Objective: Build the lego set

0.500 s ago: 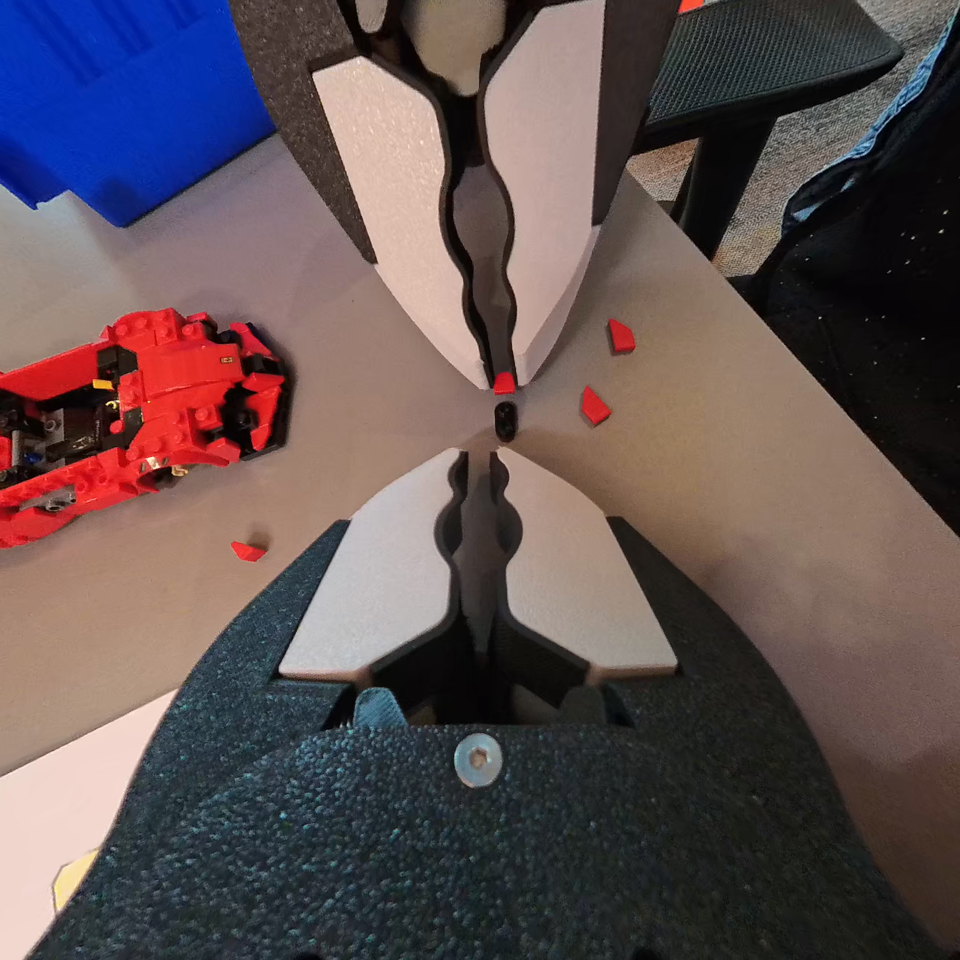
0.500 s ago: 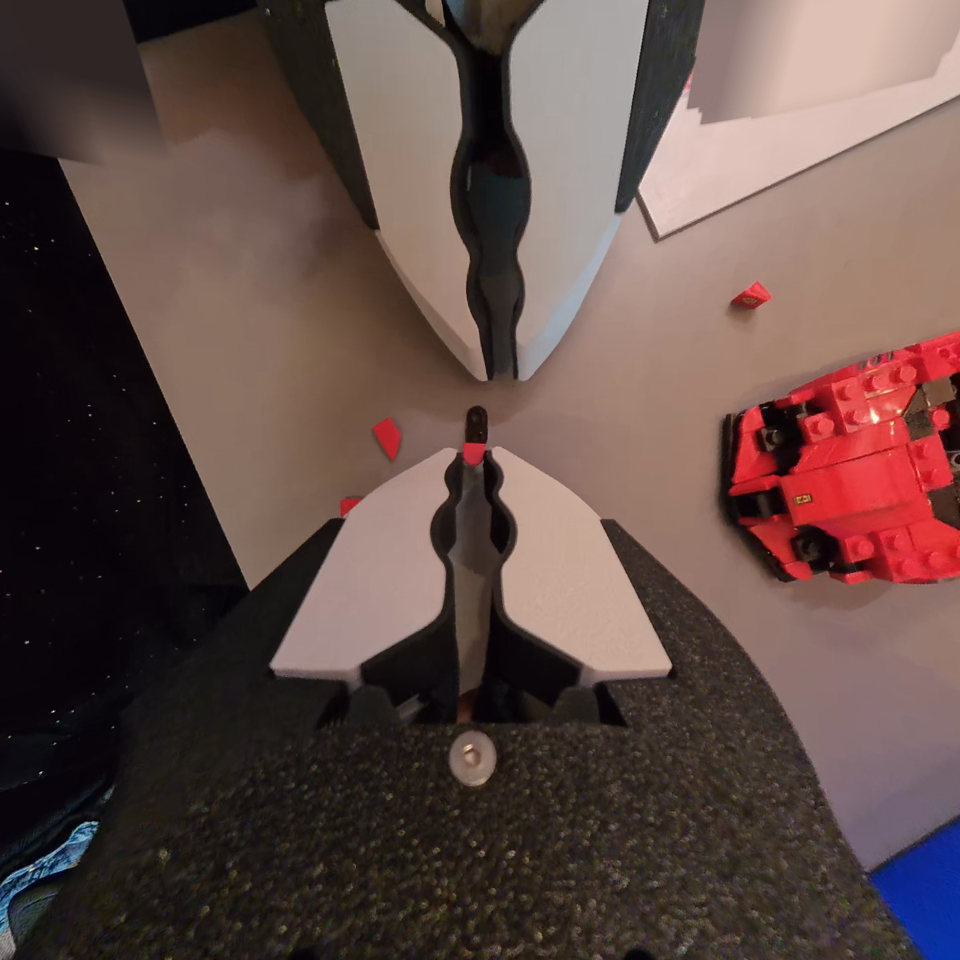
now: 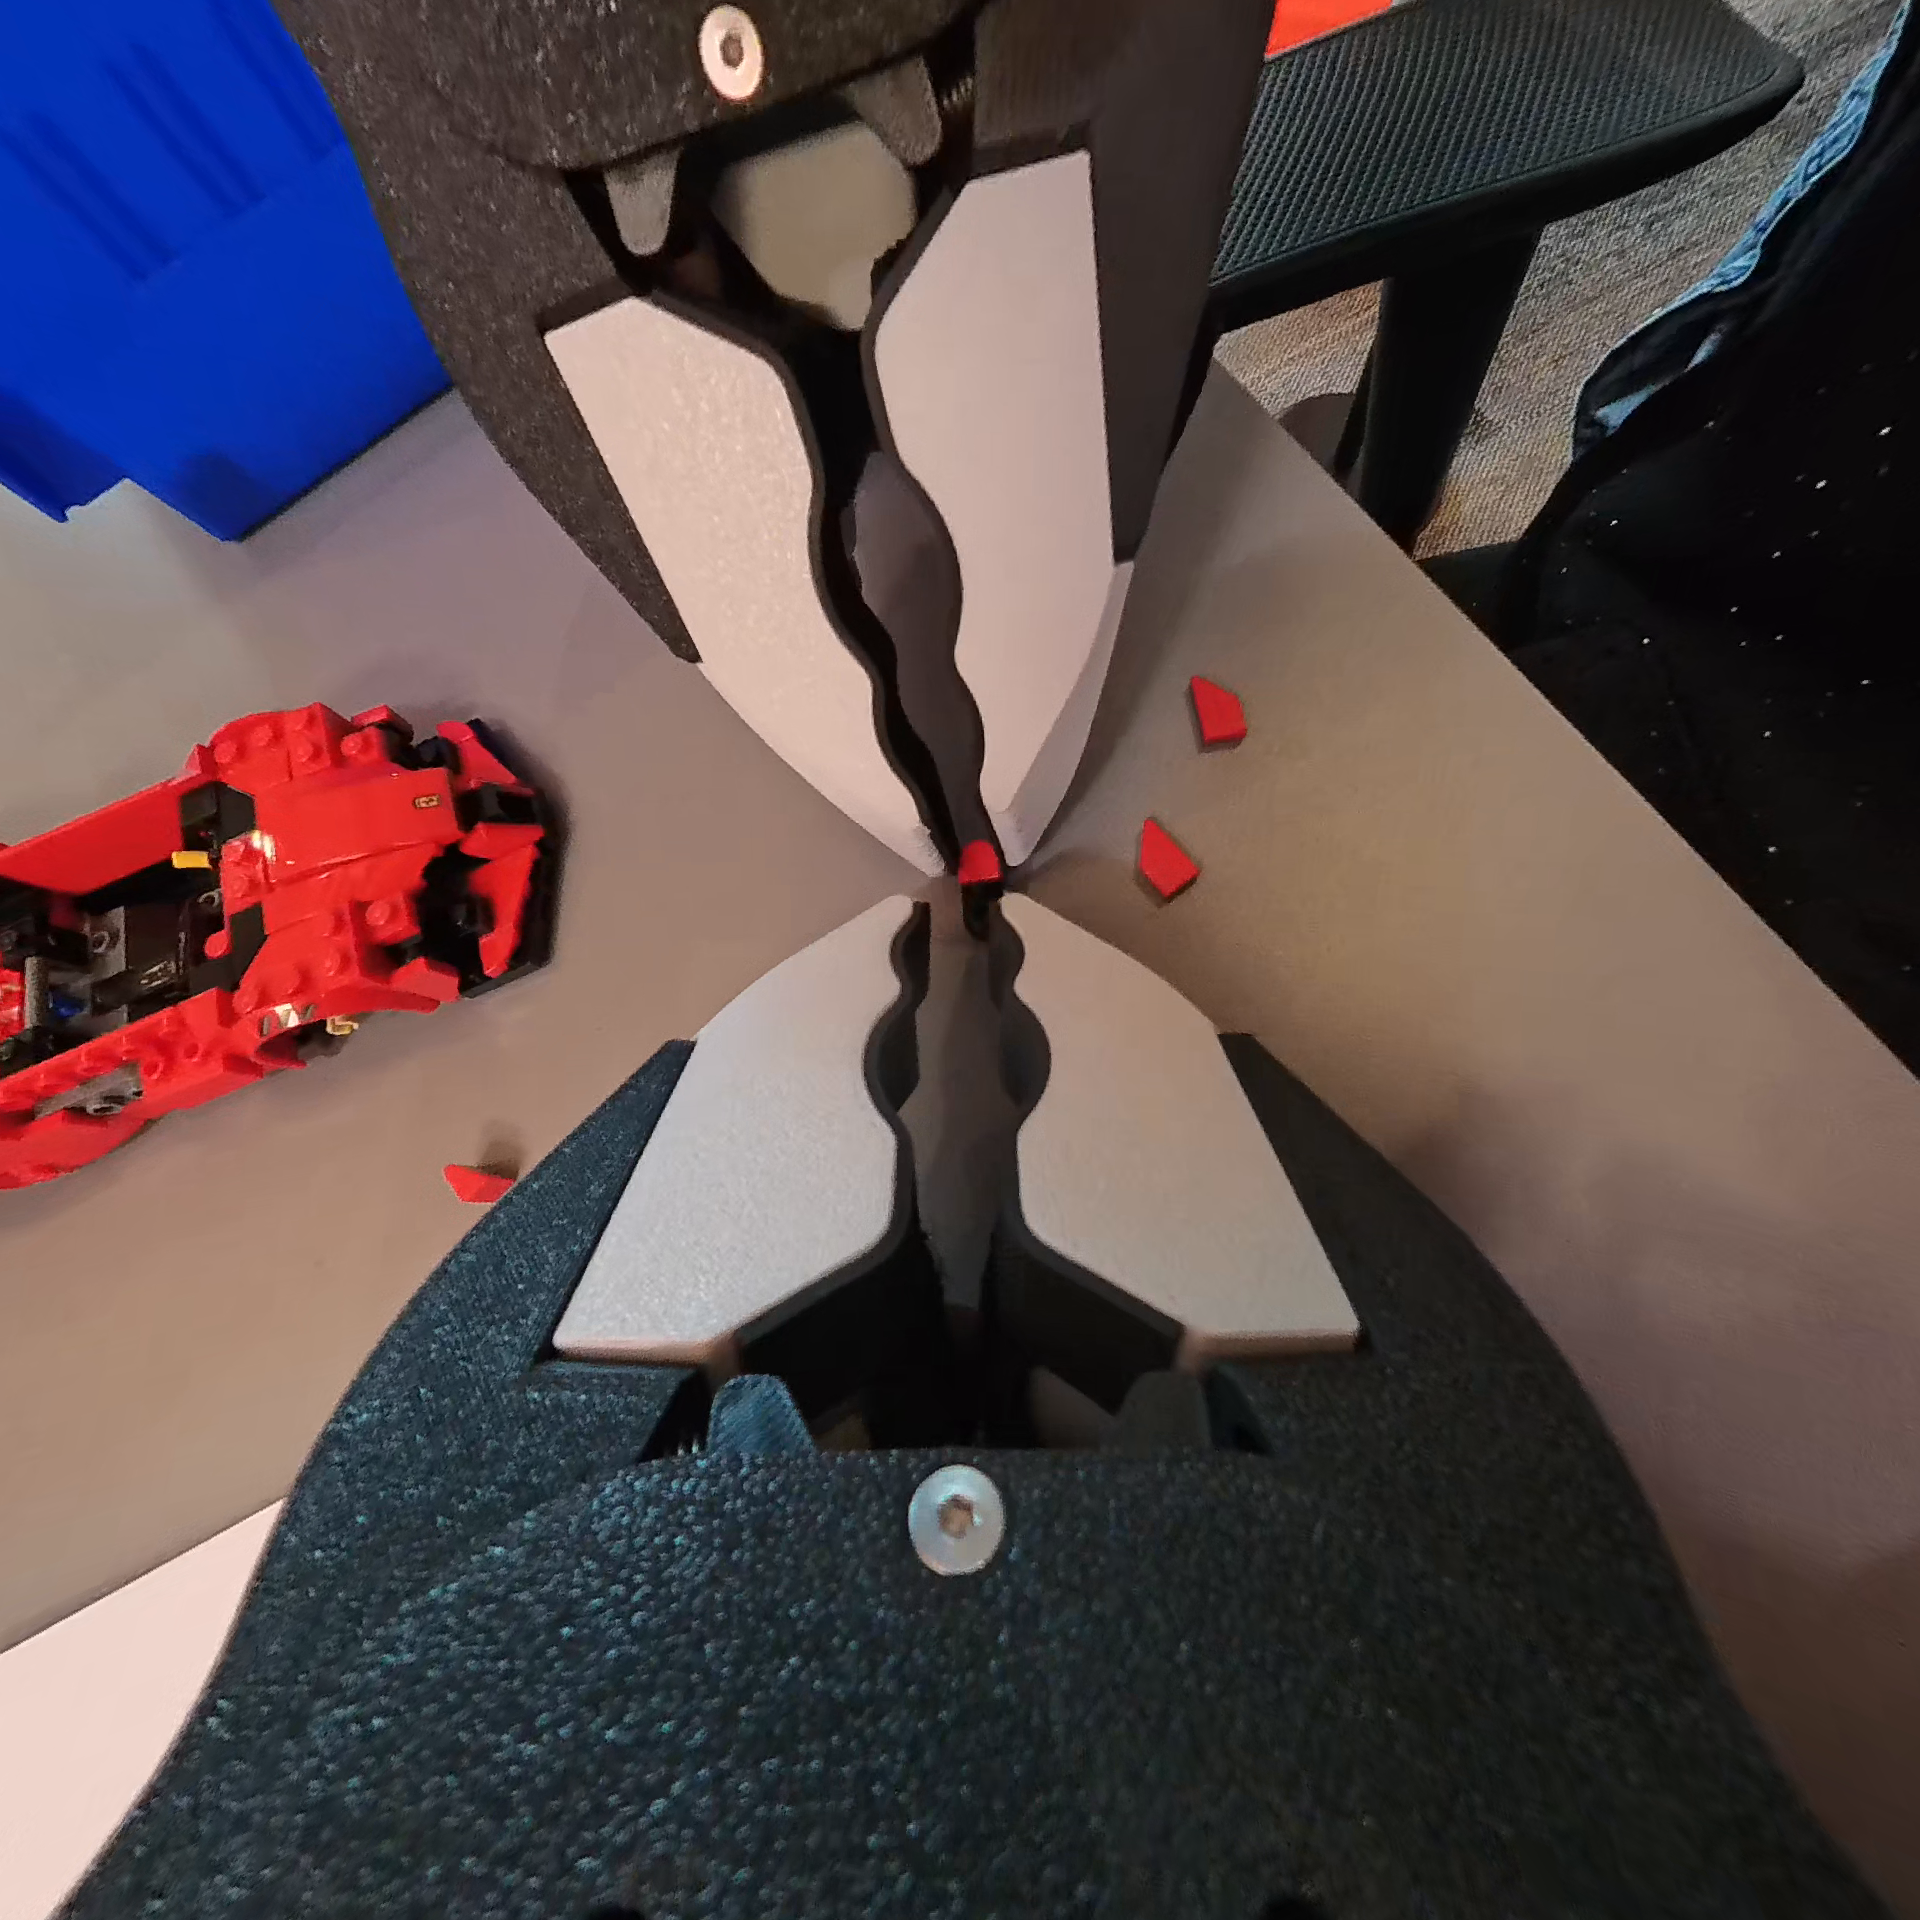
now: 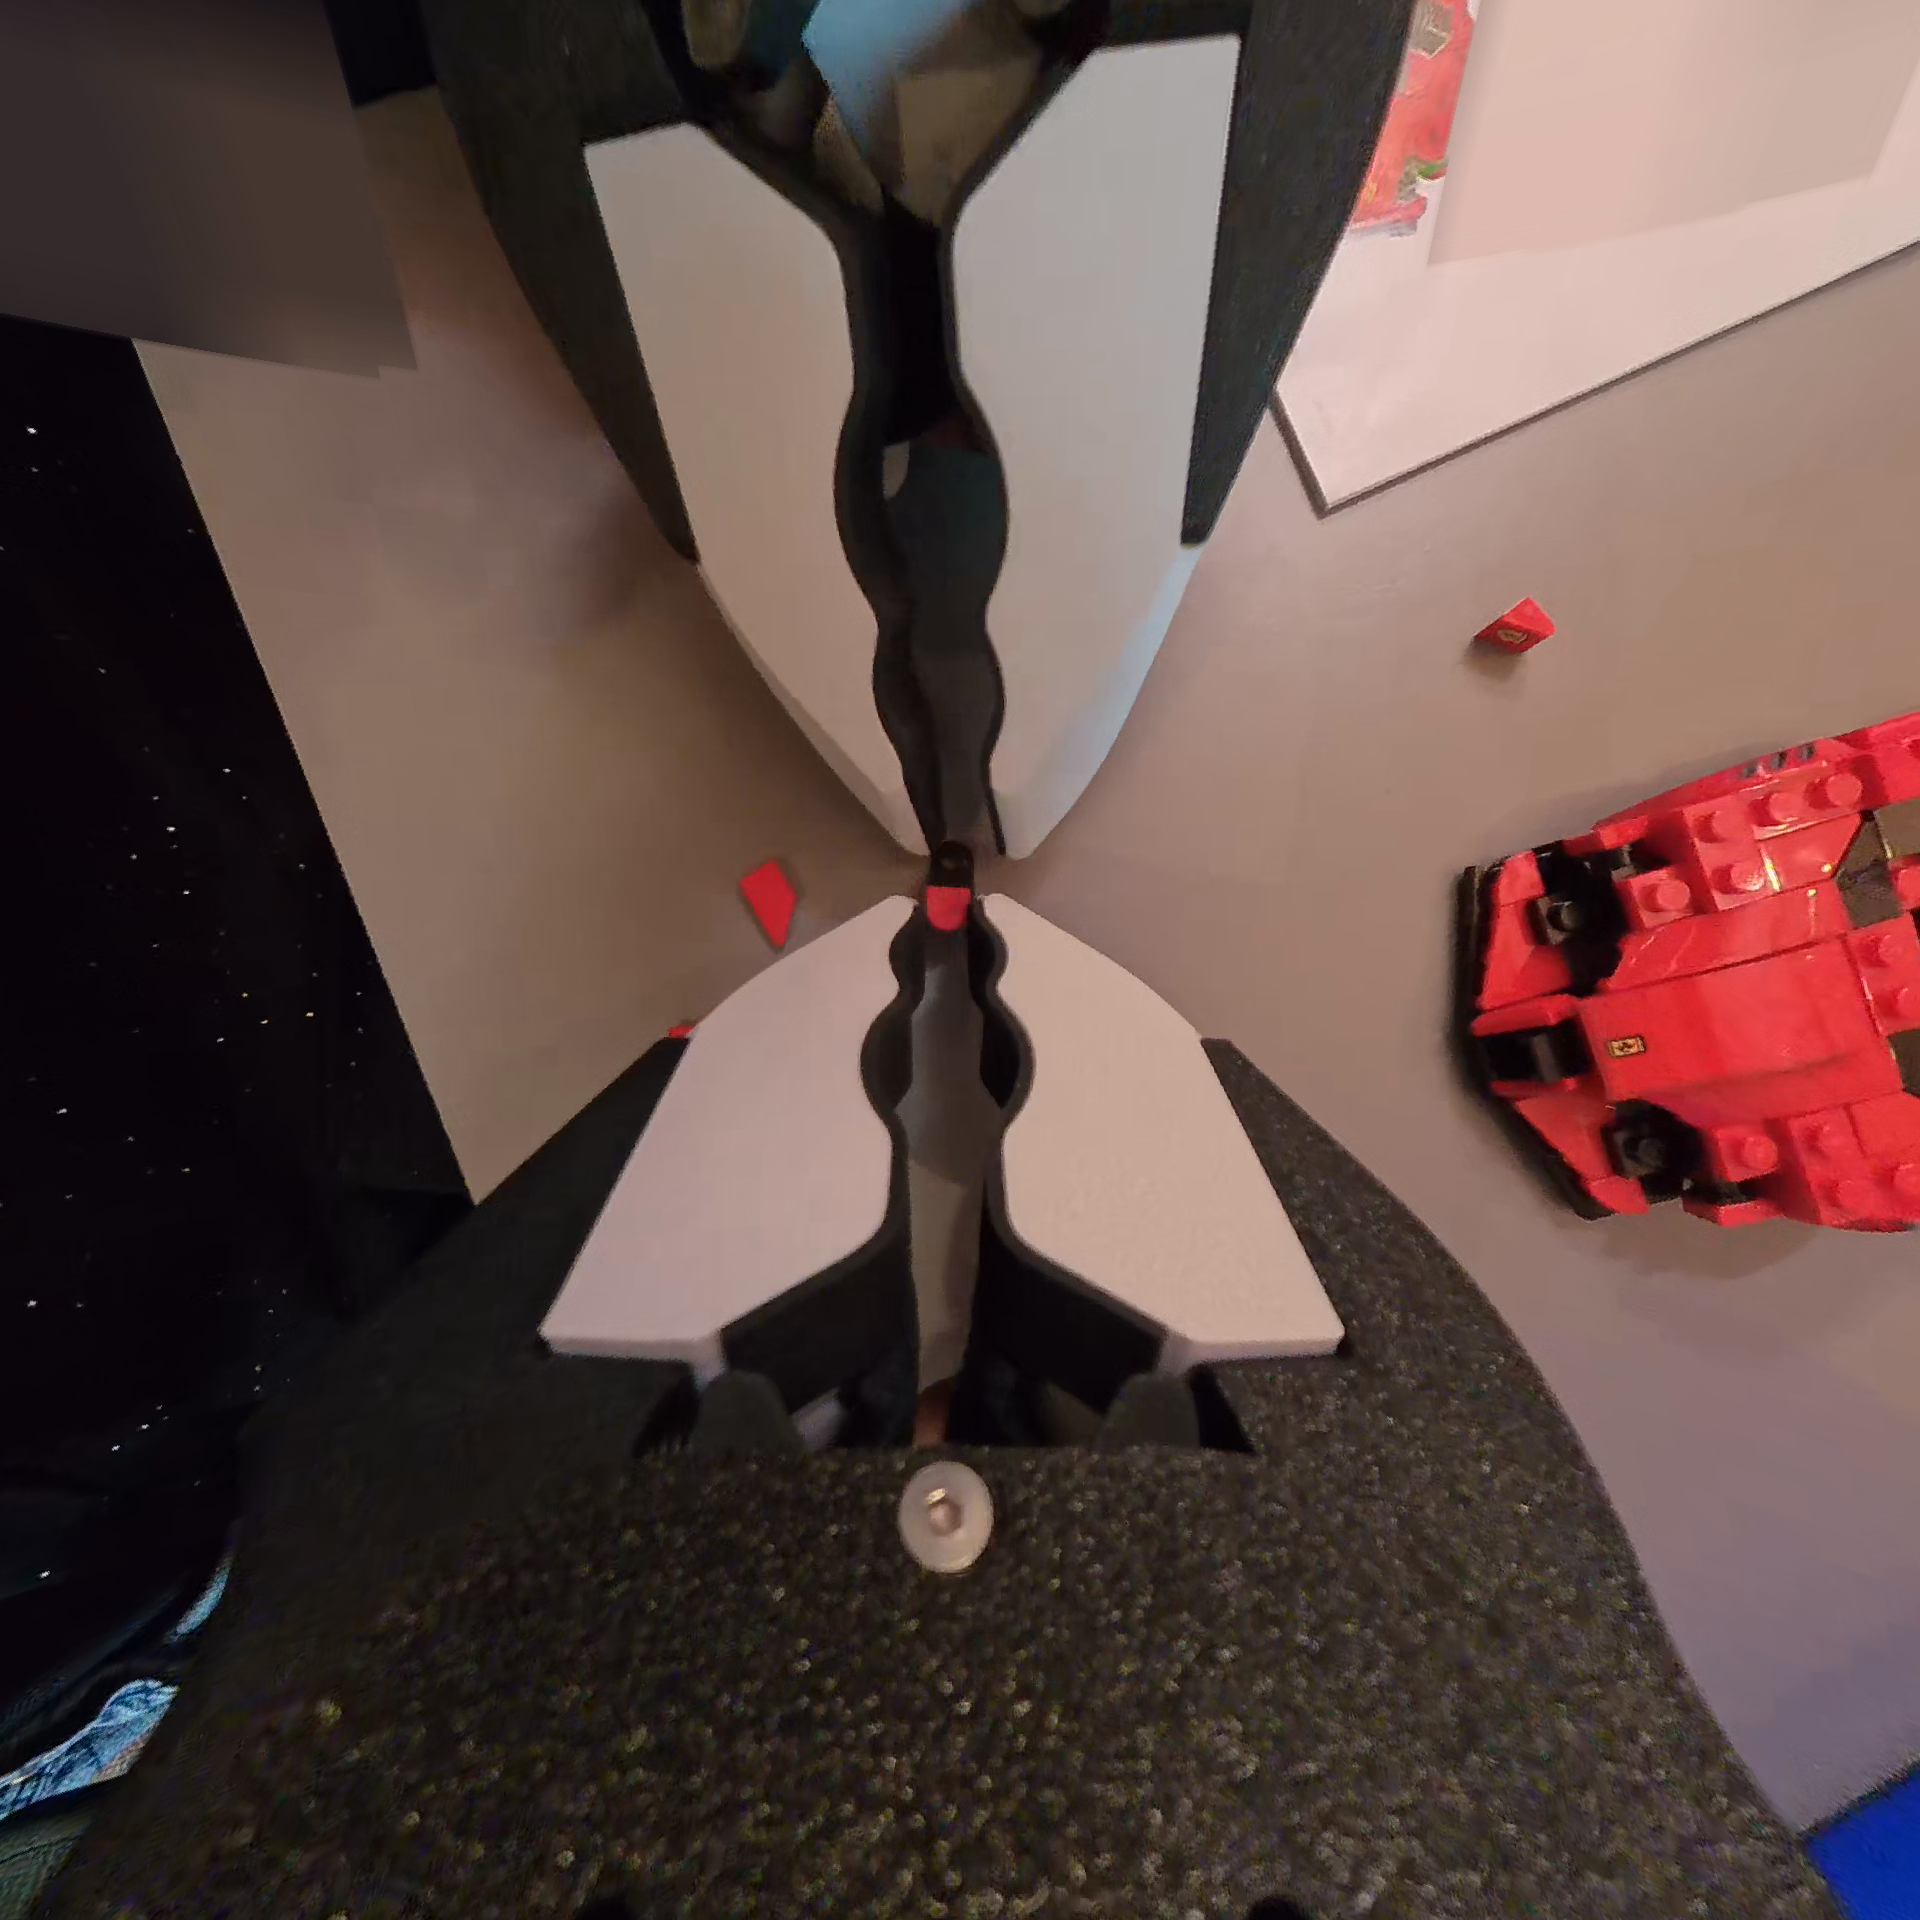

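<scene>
I note a small yellow badge on the bonnet of the red lego car (image 3: 260,914), its marking too small to make out; studs and black trim are exposed. It lies left on the grey table (image 3: 1455,1039). My left gripper (image 3: 961,914) pinches a black piece (image 3: 975,902); my right gripper (image 4: 948,914) pinches a red piece (image 4: 945,906), tip to tip. Loose red slopes (image 3: 1166,858) lie just right.

Red piece (image 3: 978,861) & black piece (image 3: 975,906) now touching, tool tips closer vs before.
</scene>
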`<state>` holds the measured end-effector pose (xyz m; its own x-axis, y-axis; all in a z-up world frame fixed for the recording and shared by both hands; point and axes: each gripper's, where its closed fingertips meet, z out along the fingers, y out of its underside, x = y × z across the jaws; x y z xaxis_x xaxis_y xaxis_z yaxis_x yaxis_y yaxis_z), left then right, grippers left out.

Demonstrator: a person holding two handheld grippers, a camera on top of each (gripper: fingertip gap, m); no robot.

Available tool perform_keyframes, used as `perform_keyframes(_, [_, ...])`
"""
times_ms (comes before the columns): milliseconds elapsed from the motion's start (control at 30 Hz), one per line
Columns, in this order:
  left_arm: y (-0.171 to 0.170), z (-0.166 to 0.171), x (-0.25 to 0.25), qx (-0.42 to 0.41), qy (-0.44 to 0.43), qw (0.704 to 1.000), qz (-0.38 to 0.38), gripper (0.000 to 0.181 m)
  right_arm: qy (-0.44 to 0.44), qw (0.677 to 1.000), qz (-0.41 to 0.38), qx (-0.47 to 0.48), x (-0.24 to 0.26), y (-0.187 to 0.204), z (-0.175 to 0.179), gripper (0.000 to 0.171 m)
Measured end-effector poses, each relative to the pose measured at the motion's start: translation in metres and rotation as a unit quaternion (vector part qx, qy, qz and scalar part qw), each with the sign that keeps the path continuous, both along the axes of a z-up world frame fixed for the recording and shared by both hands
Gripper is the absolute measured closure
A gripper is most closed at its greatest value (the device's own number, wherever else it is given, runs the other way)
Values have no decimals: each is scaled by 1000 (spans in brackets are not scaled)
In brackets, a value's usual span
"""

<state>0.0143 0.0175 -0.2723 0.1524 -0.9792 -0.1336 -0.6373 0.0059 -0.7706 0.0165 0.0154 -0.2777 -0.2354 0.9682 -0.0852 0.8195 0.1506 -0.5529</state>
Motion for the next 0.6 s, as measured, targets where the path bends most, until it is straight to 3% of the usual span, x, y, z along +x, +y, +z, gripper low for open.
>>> perform_keyframes(367, [-2, -8, 0, -2, 26, 1000, -6, 181, -14, 1000, -3, -1, 0, 0, -2, 164])
perform_keyframes(600, [0, -7, -2, -2, 26, 1000, 3, 175, 1, 1000, -19, 1, -1, -1, 3, 164])
